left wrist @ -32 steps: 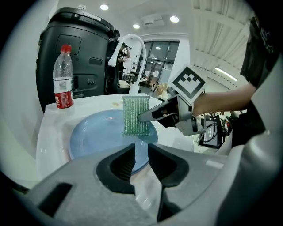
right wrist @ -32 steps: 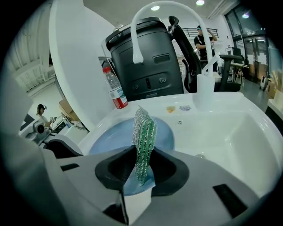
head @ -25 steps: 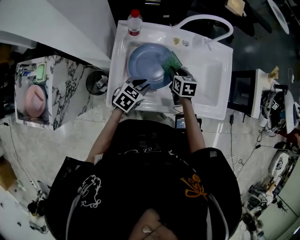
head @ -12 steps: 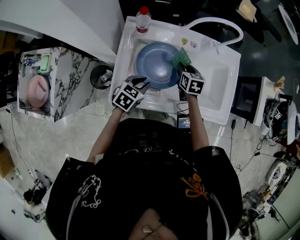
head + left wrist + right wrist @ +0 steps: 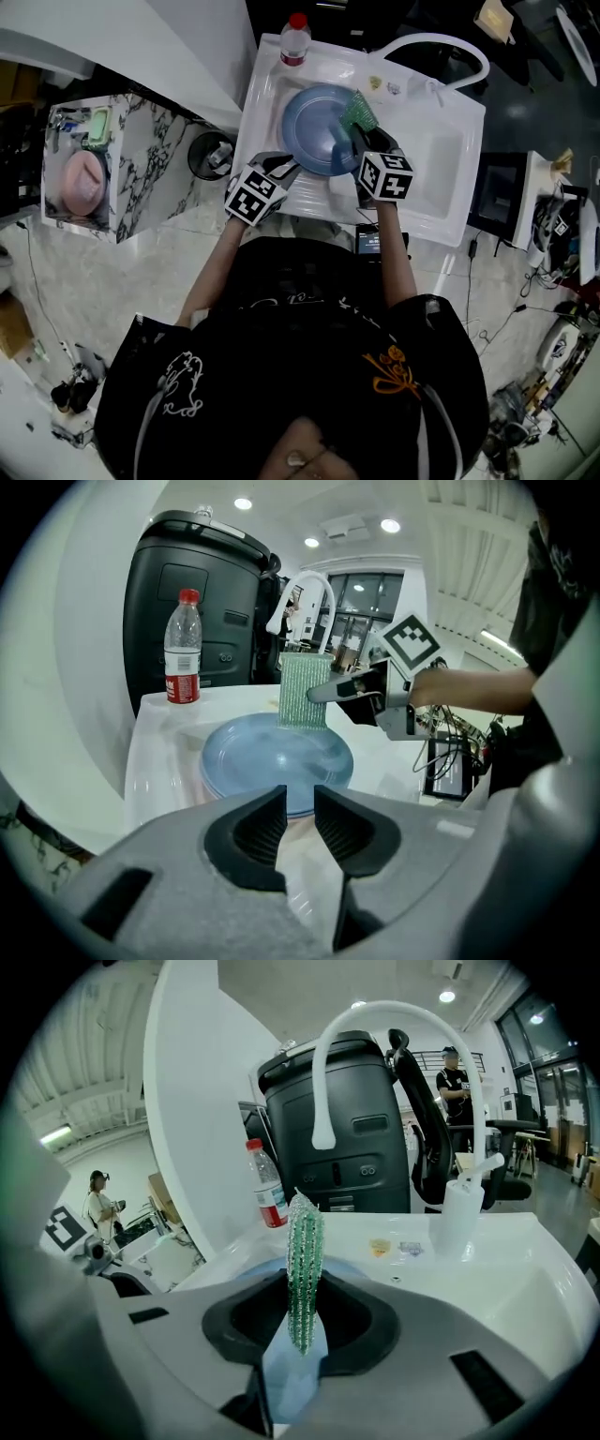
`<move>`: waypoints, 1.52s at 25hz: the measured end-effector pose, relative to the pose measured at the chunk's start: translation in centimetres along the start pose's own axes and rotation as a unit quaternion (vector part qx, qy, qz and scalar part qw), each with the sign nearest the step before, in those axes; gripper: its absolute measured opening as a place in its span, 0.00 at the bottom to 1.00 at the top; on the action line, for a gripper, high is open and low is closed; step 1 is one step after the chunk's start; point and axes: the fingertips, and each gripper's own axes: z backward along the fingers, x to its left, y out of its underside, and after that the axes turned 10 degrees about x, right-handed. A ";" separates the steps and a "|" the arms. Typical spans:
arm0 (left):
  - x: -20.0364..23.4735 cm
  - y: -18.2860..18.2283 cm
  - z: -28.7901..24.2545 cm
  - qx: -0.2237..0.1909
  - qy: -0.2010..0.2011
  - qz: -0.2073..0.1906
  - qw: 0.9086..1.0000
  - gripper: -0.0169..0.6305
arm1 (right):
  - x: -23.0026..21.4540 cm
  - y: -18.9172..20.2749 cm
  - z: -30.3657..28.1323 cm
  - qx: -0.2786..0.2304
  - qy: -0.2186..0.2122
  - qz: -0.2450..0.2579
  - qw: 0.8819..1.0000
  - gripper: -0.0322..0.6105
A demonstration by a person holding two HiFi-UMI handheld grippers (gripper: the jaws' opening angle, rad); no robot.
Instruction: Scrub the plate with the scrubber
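While the right tool (image 5: 300, 1327) pinches the scrubber (image 5: 304, 1255) at the plate (image 5: 314, 117), bottle (image 5: 295, 39) behind, the left tool (image 5: 298, 822) gapes slightly.

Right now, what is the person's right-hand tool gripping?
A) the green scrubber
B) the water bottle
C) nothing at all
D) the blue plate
A: the right tool is shut on the green scrubber, which stands edge-on between its jaws, by the rim of the blue plate.
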 end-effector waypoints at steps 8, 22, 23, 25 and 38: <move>0.9 0.0 4.6 -0.067 0.011 0.013 0.998 0.18 | 5.8 0.4 2.7 -0.016 -0.015 -0.002 1.000 0.19; -1.4 1.4 11.5 -0.130 0.073 -0.055 0.987 0.18 | 14.6 6.2 7.9 -0.037 0.029 -0.052 0.998 0.19; -1.8 1.6 11.5 -0.132 0.081 -0.058 0.986 0.18 | 15.0 6.8 8.2 -0.033 0.034 -0.050 0.998 0.19; -3.0 2.3 11.4 -0.130 0.095 -0.063 0.985 0.18 | 15.4 8.0 8.9 -0.024 0.044 -0.049 0.998 0.19; -4.7 2.2 14.6 -0.163 0.066 -0.066 0.982 0.18 | 17.7 8.0 11.0 -0.038 0.028 -0.021 0.999 0.19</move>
